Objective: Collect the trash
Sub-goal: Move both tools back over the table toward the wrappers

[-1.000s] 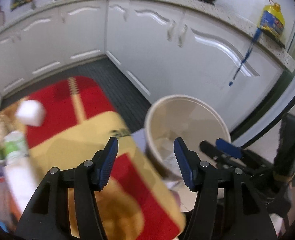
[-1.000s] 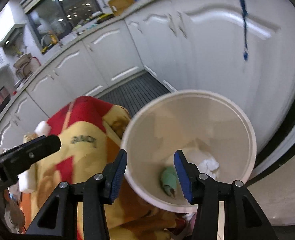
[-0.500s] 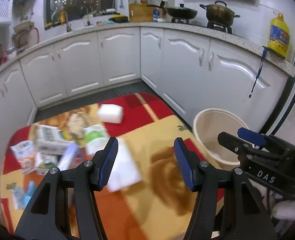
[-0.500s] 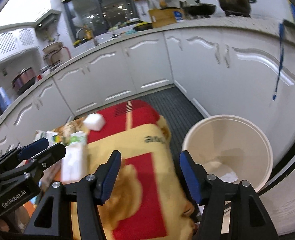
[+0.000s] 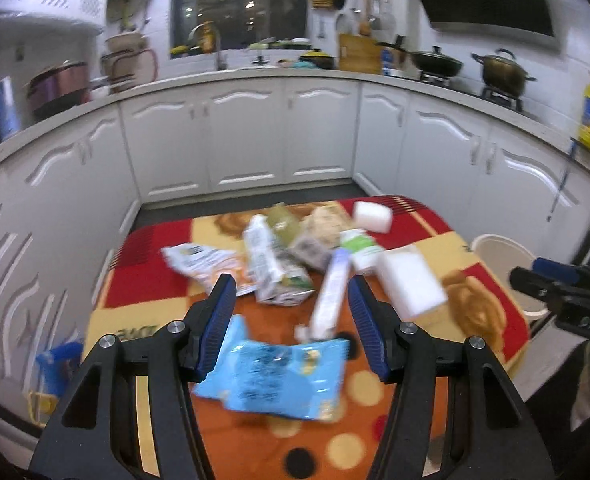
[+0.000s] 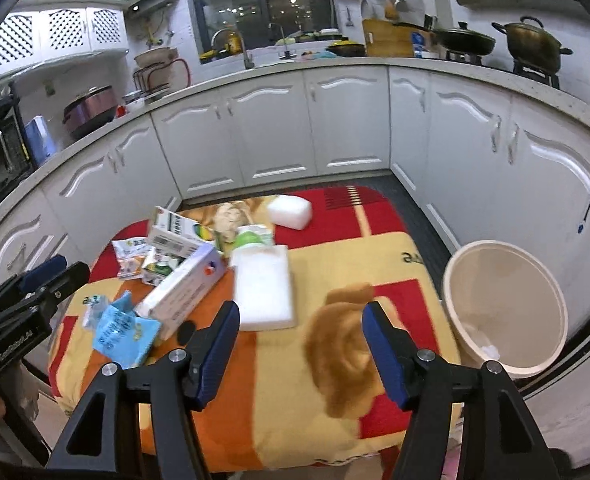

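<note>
Blue crinkly plastic wrapper lies below left gripper, jaws apart, empty; right gripper likewise. Slippery film could slide off red-yellow cloth, missing cream round bin.

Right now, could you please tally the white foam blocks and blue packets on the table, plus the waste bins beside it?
white foam blocks: 2
blue packets: 1
waste bins: 1
Total: 4

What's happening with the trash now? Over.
Left gripper open, empty, above blue wrapper. Right gripper open, empty. Trash pile on table, bin at right. Nothing blocking.
</note>
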Demonstrator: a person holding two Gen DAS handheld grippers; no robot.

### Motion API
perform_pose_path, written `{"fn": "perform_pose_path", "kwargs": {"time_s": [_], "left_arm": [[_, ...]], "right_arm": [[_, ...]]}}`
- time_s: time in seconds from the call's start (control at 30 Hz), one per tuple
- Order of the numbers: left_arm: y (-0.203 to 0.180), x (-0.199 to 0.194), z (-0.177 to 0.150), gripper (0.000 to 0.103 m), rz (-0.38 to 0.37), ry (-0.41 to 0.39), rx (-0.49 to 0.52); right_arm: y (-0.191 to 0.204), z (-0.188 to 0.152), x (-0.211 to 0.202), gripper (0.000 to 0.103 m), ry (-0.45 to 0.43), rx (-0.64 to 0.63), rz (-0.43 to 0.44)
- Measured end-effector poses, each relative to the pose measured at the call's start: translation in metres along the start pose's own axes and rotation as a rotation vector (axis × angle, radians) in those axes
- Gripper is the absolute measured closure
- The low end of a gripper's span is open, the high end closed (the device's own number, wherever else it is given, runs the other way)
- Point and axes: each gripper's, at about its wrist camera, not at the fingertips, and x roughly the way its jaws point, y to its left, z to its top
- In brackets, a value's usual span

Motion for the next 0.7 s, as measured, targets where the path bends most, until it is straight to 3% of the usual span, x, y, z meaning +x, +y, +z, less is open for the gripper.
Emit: {"fn": "perform_pose_path", "kwargs": {"time_s": [0.27,0.7], "left_arm": [[0.032,-0.01,-0.006,0.046,-0.003,-0.015,-0.06],[0.031,-0.018,-0.01,0.045,-0.018,-0.011,-0.063]], "right_arm": [[0.027,0.003,-0.004,0.04,0.002,-0.066,-0.016],[0.05,-0.005,-0.002,0.039,0.03,-0.099,0.029]]}}
